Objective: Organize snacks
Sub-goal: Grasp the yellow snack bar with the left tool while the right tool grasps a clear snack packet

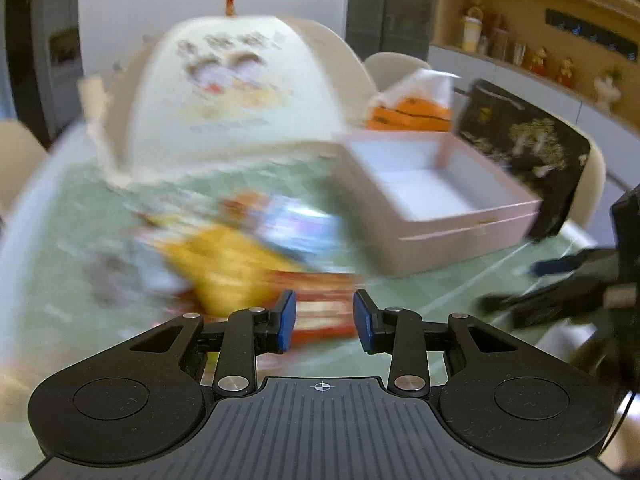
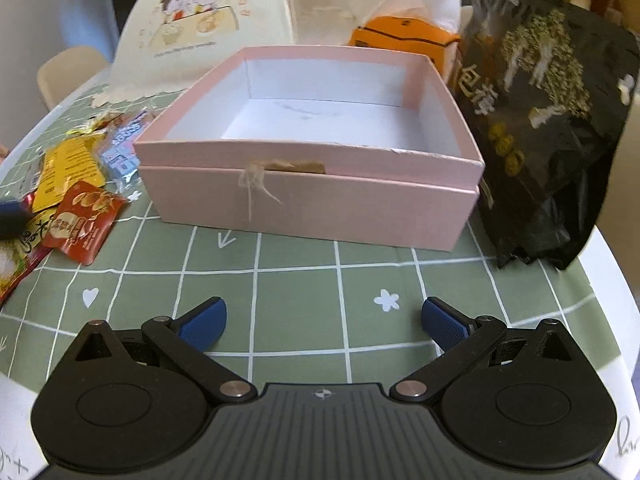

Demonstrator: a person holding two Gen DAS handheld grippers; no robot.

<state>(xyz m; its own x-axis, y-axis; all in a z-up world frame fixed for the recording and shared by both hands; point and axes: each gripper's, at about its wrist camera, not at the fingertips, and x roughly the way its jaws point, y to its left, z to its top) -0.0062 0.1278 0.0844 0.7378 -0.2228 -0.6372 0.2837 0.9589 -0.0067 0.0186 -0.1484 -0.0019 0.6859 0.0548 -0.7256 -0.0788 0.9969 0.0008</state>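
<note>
With both the left gripper (image 1: 324, 322) and right gripper (image 2: 324, 322) released and empty, the snack packets (image 2: 76, 196) at left could scatter if snatched hastily toward the pink box (image 2: 308, 196) at centre.

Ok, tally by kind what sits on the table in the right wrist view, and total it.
Pink box: 1
Black bag: 1
Orange tissue pack: 1
Cream cartoon-printed package: 1
Small snack packets: at least 4 (yellow packet, red packet, blue packet, left-edge packet); the pile overlaps
Total: at least 8
</note>
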